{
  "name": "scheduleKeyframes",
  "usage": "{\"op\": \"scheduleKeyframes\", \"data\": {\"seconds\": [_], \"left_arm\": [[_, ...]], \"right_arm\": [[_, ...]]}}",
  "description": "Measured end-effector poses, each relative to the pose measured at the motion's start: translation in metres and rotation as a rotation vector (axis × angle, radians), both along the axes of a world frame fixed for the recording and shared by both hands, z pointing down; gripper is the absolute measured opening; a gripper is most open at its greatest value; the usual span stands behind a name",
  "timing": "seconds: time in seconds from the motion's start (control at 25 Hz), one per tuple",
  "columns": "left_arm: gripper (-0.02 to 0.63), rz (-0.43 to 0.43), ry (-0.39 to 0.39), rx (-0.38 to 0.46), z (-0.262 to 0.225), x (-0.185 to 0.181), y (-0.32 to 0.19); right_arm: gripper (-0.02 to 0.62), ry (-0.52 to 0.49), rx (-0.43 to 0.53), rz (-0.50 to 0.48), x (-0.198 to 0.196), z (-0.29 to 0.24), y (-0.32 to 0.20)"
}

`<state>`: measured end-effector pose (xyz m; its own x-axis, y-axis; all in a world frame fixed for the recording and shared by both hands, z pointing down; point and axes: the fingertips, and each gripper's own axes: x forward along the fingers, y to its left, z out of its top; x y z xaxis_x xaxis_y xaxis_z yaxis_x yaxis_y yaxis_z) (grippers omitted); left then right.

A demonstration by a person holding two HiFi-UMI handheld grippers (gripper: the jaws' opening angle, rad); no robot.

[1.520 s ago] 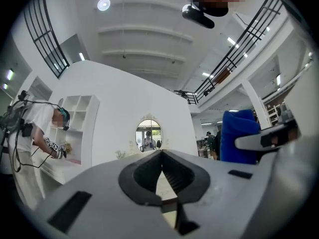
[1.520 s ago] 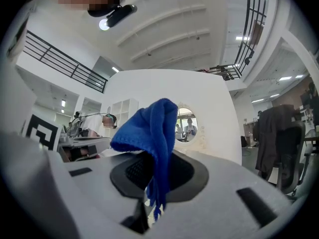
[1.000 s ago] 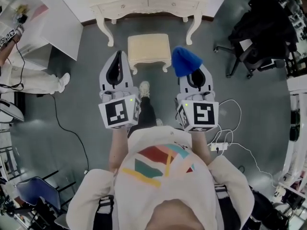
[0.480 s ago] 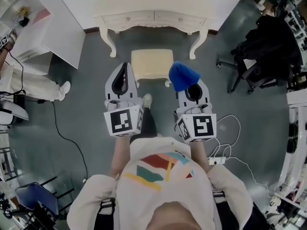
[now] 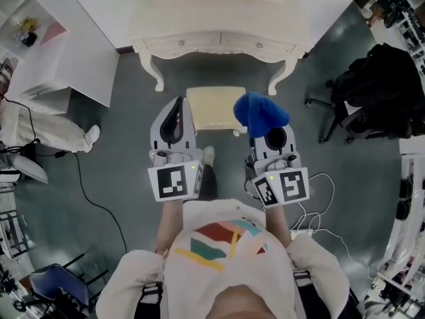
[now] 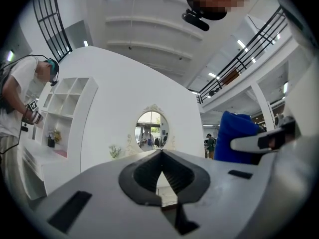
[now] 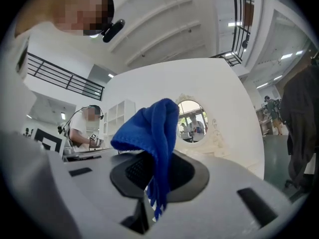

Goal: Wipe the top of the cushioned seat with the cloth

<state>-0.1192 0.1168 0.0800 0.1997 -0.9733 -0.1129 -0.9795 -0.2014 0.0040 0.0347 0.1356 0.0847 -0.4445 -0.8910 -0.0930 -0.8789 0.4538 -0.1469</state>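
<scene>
In the head view the cream cushioned seat [image 5: 214,107], a small stool, stands on the grey floor in front of a white dressing table [image 5: 219,25]. My right gripper [image 5: 268,123] is shut on the blue cloth [image 5: 259,113], which bunches over its tip at the stool's right edge. The same cloth [image 7: 152,133] hangs from the closed jaws in the right gripper view. My left gripper [image 5: 174,110] hovers at the stool's left edge, shut and holding nothing. Its jaw tips [image 6: 160,156] meet in the left gripper view, pointing toward the wall and an oval mirror [image 6: 151,130].
A white shelf unit [image 5: 63,52] stands at the left, with another person [image 5: 36,125] beside it. A black office chair [image 5: 372,92] stands at the right. Cables [image 5: 319,178] lie on the floor near my right side. My own foot [image 5: 208,157] shows below the stool.
I have stepped forward toward the dressing table: stool and table have slid lower in the head view. Both grippers now sit beside the stool, both still shut, the cloth still in the right one.
</scene>
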Motion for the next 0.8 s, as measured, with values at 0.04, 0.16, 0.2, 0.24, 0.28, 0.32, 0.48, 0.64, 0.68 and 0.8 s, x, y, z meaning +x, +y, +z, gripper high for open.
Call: {"op": "scheduleKeyframes", "data": {"seconds": [0.04, 0.16, 0.2, 0.24, 0.28, 0.32, 0.48, 0.64, 0.68, 0.8], "left_arm": [[0.005, 0.008, -0.007, -0.008, 0.003, -0.001, -0.01], [0.005, 0.034, -0.035, -0.023, 0.01, -0.001, -0.042], [0.005, 0.041, -0.041, -0.021, 0.009, -0.001, -0.053], [0.005, 0.046, -0.046, -0.02, 0.008, -0.001, -0.064], [0.005, 0.051, -0.05, -0.02, 0.007, -0.001, -0.075], [0.005, 0.055, -0.052, -0.02, 0.006, -0.003, -0.087], [0.005, 0.075, -0.072, -0.016, 0.006, -0.011, -0.132], [0.005, 0.118, -0.005, -0.032, 0.007, -0.014, -0.173], [0.005, 0.139, 0.027, -0.041, 0.009, -0.014, -0.18], [0.005, 0.155, 0.055, -0.037, 0.009, -0.013, -0.2]], "right_arm": [[0.035, 0.005, -0.002, 0.005, -0.002, 0.0, -0.012], [0.037, 0.035, -0.018, 0.026, -0.01, 0.006, -0.048], [0.037, 0.039, -0.023, 0.029, -0.013, 0.006, -0.06], [0.037, 0.041, -0.025, 0.028, -0.015, 0.006, -0.072], [0.037, 0.042, -0.025, 0.025, -0.018, 0.004, -0.084], [0.037, 0.042, -0.022, 0.022, -0.022, 0.003, -0.095], [0.037, 0.058, -0.009, 0.029, -0.035, -0.001, -0.133], [0.037, 0.066, -0.007, 0.049, -0.041, -0.002, -0.17], [0.037, 0.063, -0.009, 0.053, -0.041, -0.002, -0.175], [0.037, 0.067, -0.015, 0.068, -0.037, -0.001, -0.191]]}}
